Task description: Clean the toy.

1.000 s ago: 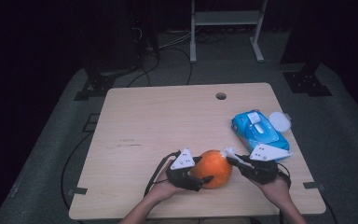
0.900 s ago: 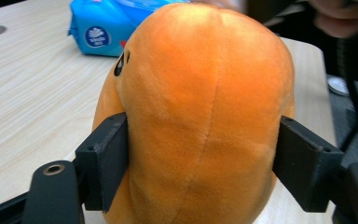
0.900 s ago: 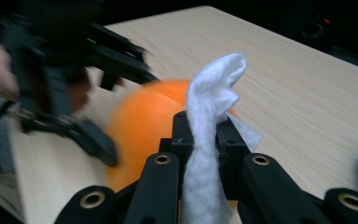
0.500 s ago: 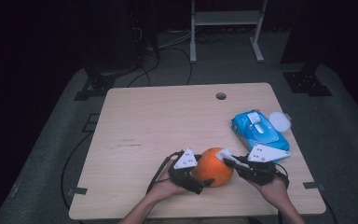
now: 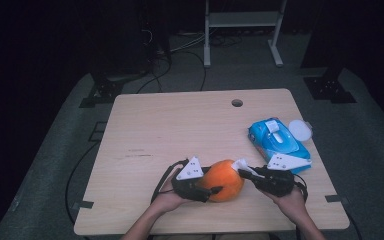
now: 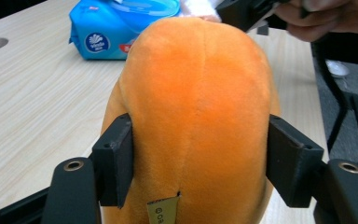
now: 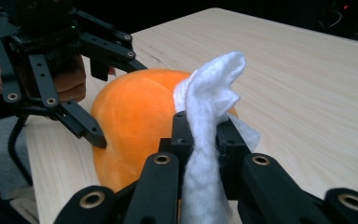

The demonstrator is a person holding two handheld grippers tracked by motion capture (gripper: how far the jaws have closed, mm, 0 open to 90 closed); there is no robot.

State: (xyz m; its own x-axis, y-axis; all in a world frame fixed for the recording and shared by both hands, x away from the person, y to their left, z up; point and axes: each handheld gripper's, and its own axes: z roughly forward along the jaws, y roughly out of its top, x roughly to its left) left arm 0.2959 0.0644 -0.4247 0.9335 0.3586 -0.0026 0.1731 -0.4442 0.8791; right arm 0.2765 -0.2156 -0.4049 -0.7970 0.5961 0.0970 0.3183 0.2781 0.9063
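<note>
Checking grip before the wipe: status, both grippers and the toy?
Left gripper jaws just closing, pressed on round orange plush toy. Right gripper shut on white wipe, at toy. Nothing blocking.

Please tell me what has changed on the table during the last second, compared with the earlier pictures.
The left gripper has just been closing, and its fingers now press both sides of the orange plush toy. The toy hardly shifted. The right gripper stays shut on the white wipe against the toy. The blue wipes pack and the white lid kept their places.
</note>
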